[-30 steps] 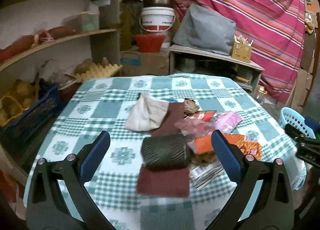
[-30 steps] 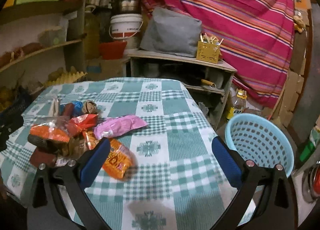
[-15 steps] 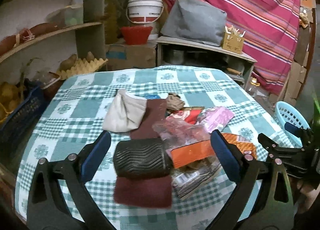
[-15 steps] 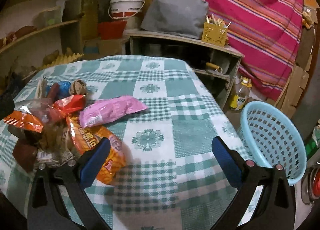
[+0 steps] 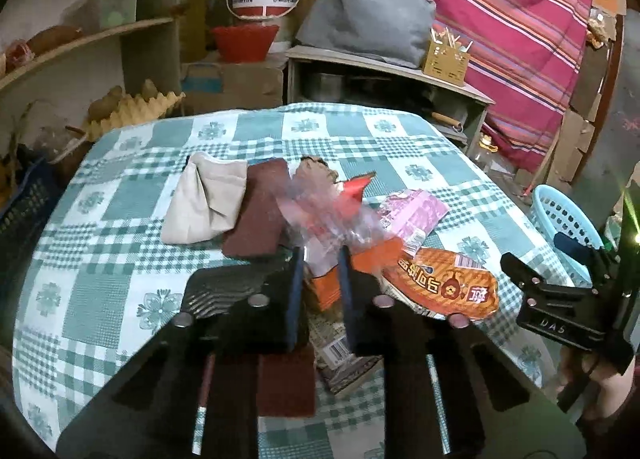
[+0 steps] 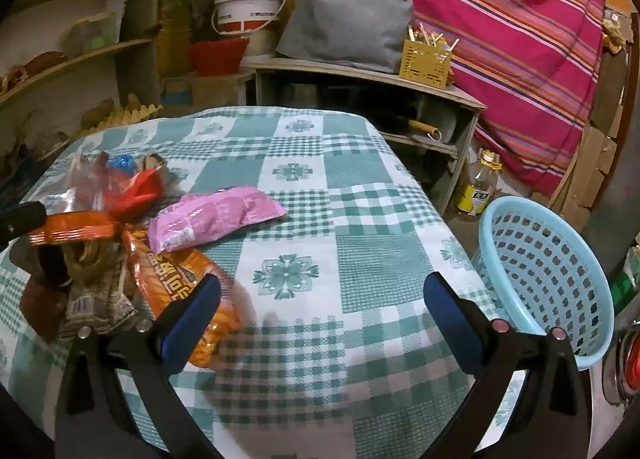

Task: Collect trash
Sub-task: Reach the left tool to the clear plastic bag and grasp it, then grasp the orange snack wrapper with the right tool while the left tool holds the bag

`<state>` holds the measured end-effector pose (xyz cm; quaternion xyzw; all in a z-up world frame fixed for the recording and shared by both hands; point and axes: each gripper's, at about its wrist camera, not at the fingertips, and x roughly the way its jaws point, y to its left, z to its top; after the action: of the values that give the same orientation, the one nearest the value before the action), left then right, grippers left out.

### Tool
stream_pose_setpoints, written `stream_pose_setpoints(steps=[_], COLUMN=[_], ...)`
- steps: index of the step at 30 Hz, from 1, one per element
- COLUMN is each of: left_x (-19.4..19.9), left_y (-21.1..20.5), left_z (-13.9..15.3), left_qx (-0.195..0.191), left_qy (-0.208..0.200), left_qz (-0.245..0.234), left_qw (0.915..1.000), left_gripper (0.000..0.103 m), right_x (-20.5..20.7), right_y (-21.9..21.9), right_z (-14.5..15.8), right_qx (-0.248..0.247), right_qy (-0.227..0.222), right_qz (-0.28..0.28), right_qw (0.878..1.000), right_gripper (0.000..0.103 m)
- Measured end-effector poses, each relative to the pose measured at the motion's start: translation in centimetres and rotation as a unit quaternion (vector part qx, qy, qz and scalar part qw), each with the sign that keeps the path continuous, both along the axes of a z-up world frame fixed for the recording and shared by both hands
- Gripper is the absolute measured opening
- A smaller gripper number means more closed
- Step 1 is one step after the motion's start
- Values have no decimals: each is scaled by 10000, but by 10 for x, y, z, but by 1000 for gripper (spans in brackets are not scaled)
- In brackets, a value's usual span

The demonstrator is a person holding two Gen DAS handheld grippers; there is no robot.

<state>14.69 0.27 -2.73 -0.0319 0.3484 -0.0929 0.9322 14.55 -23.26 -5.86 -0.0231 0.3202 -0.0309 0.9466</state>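
A pile of trash lies on the green checked tablecloth (image 5: 120,219): a clear and orange wrapper (image 5: 332,219), a pink wrapper (image 6: 212,215), a large orange snack bag (image 6: 180,279) and a crumpled grey-brown packet (image 6: 96,299). My left gripper (image 5: 320,259) is over the pile. Its jaws are closing, and the clear and orange wrapper is pinched between the pads. My right gripper (image 6: 320,291) hangs open above bare cloth, to the right of the snack bag, with nothing between its fingers. A light blue basket (image 6: 548,271) stands off the table's right edge.
A beige cloth pouch (image 5: 204,203), maroon pads (image 5: 260,215) and a black ribbed item (image 5: 224,283) lie left of the trash. Behind the table are shelves, a white bucket (image 6: 248,11) and a low cabinet (image 6: 360,75). A bottle (image 6: 480,187) stands on the floor.
My left gripper moved forward and down onto the pile, and its jaws went from wide open to nearly together on the wrapper. The right gripper sank closer to the table.
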Motion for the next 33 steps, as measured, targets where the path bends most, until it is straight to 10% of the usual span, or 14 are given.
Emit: stream_pose_setpoints(steps=[14,24,33], left_x=[-7,-9,-14], left_y=[26,32,28], left_z=[4,5,13], left_qx=[-70,-178,-246], left_qy=[-141,-226,-427], left_qz=[43,-35,-10], left_qw=[9999,9996,9988], left_gripper=[4,4,4], right_x=[15,21,0], right_y=[26,34,15], right_z=[-18,-30,-1], right_qx=[40,421,573], right_qy=[396,793,234], right_qz=[320,746,800], right_qw=[9987,9932,9949], right_gripper=[97,21,7])
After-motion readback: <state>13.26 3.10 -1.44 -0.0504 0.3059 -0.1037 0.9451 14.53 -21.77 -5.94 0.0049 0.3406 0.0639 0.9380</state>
